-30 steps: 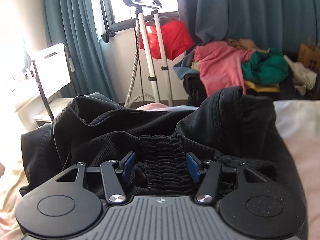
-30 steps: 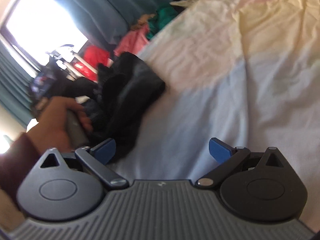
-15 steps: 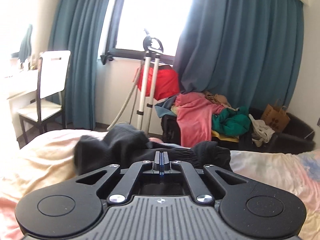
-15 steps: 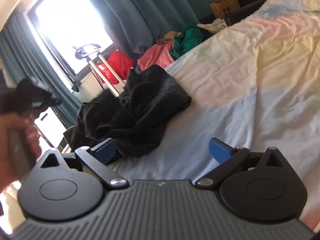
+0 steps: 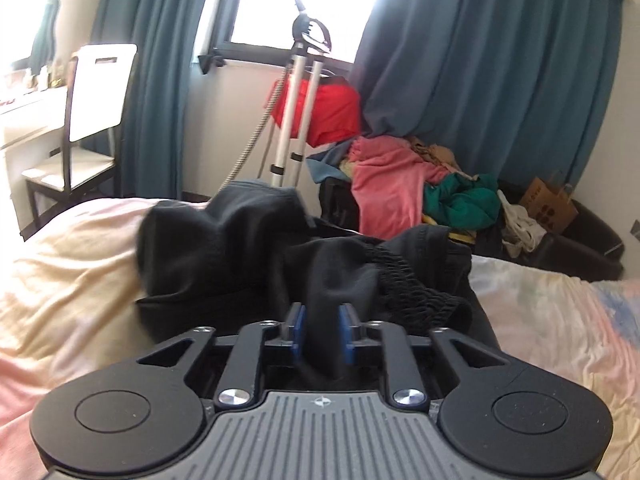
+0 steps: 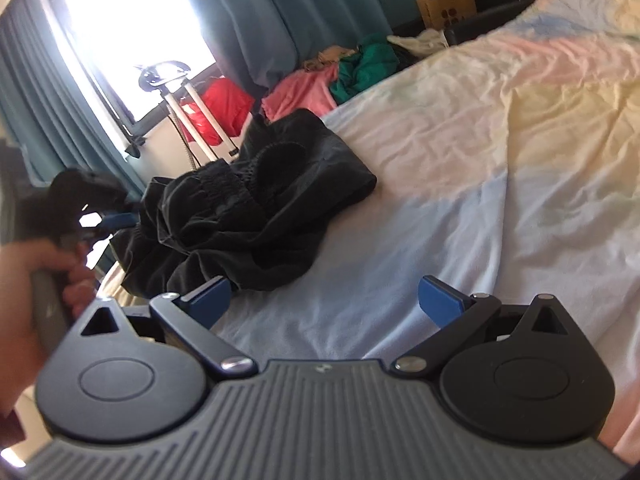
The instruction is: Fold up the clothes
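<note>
The black shorts [image 6: 256, 204] lie bunched on the bed [image 6: 480, 168], to the far left of the right tool [image 6: 325, 300], which is wide open and holds nothing. The left tool [image 5: 322, 330] is nearer: it pinches 1 fold of them.

Garment [image 6: 256, 204] on bed [image 6: 480, 160]; clothes pile [image 5: 400, 184] behind, chair [image 5: 88, 128] left.

Left wrist: low, close behind black garment [image 5: 280, 248], facing window. Right wrist: farther back; both share garment.
</note>
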Demonstrator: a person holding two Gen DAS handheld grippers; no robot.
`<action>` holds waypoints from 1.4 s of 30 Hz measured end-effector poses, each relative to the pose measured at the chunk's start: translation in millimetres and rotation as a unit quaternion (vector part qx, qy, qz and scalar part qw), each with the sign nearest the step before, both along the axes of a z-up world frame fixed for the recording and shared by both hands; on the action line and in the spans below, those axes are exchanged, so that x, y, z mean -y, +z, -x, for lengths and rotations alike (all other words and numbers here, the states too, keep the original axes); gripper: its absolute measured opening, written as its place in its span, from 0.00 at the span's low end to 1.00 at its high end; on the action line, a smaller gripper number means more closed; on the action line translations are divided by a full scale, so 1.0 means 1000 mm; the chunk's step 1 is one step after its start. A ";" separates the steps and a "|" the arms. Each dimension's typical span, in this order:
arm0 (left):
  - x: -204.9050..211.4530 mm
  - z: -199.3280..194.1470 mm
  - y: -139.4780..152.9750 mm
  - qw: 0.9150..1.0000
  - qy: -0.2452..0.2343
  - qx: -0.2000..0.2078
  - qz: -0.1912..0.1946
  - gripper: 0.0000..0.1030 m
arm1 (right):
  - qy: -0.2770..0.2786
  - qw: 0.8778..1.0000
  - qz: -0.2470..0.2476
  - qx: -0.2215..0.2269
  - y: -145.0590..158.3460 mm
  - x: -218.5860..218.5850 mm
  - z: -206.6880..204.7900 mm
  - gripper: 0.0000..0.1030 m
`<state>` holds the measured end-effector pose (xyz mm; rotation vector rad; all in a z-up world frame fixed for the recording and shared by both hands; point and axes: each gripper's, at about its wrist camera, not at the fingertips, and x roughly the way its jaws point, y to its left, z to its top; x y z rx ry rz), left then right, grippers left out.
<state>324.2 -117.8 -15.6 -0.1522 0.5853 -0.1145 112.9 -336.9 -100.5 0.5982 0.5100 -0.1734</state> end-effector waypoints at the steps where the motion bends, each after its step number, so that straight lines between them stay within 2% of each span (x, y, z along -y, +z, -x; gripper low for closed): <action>1: 0.015 -0.011 -0.002 1.000 -0.001 -0.002 -0.008 0.46 | 0.000 1.000 -0.009 -0.003 -0.004 0.002 -0.003 0.99; 3: 0.044 -0.034 -0.007 0.999 -0.005 0.002 -0.035 0.51 | -0.001 1.000 -0.017 -0.009 -0.010 0.004 -0.008 0.99; 4: 0.059 -0.045 -0.009 0.999 -0.008 0.004 -0.054 0.58 | -0.001 1.000 -0.018 -0.012 -0.013 0.006 -0.011 0.99; 5: 0.074 -0.056 -0.013 0.997 -0.007 0.004 -0.082 0.69 | -0.002 1.000 -0.018 -0.017 -0.019 0.006 -0.014 0.99; 7: 0.104 -0.078 -0.021 0.990 -0.004 0.000 -0.138 0.76 | -0.003 0.999 -0.027 -0.027 -0.028 0.009 -0.021 0.99; 10: 0.141 -0.108 -0.041 0.977 0.011 -0.038 -0.210 0.76 | -0.009 0.998 -0.045 -0.042 -0.039 0.014 -0.029 0.99; 11: 0.151 -0.117 -0.047 0.971 0.017 -0.050 -0.231 0.74 | -0.011 0.998 -0.051 -0.046 -0.042 0.015 -0.032 0.99; 13: 0.155 -0.131 -0.056 0.965 0.034 -0.070 -0.249 0.65 | -0.015 0.996 -0.062 -0.056 -0.050 0.018 -0.037 0.99; 16: 0.145 -0.128 -0.054 0.972 0.033 -0.061 -0.226 0.56 | -0.006 0.995 -0.080 -0.063 -0.054 0.021 -0.041 0.99; 19: 0.125 -0.099 -0.034 0.981 0.033 -0.010 -0.189 0.46 | 0.004 0.995 -0.088 -0.055 -0.053 0.021 -0.039 0.98; 21: 0.112 -0.075 -0.017 0.984 0.039 0.030 -0.172 0.39 | 0.013 0.996 -0.083 -0.043 -0.049 0.018 -0.036 0.98; 22: 0.105 -0.061 -0.008 0.984 0.043 0.043 -0.167 0.09 | 0.017 0.996 -0.078 -0.035 -0.046 0.016 -0.034 0.98; 23: 0.098 -0.048 0.001 0.985 0.047 0.054 -0.158 0.06 | 0.019 0.997 -0.069 -0.028 -0.043 0.013 -0.032 0.98; 26: 0.069 -0.012 0.024 0.990 0.058 0.065 -0.116 0.06 | 0.026 0.999 -0.044 -0.012 -0.031 0.004 -0.026 0.98; 28: 0.048 0.011 0.033 0.990 0.064 0.068 -0.102 0.06 | 0.035 0.999 -0.032 0.002 -0.023 -0.001 -0.019 0.98; 33: -0.025 0.079 0.044 0.993 0.072 0.069 -0.055 0.05 | 0.058 0.998 -0.002 0.038 -0.003 -0.014 -0.001 0.98; 38: -0.104 0.137 0.020 0.996 0.075 0.040 -0.009 0.03 | 0.091 0.992 0.034 0.078 0.016 -0.030 0.013 0.98; 40: -0.129 0.154 0.002 0.996 0.075 0.034 -0.019 0.02 | 0.108 0.989 0.050 0.084 0.020 -0.039 0.015 0.98; 42: -0.151 0.170 -0.017 0.995 0.077 0.039 -0.051 0.00 | 0.122 0.987 0.065 0.083 0.021 -0.049 0.014 0.97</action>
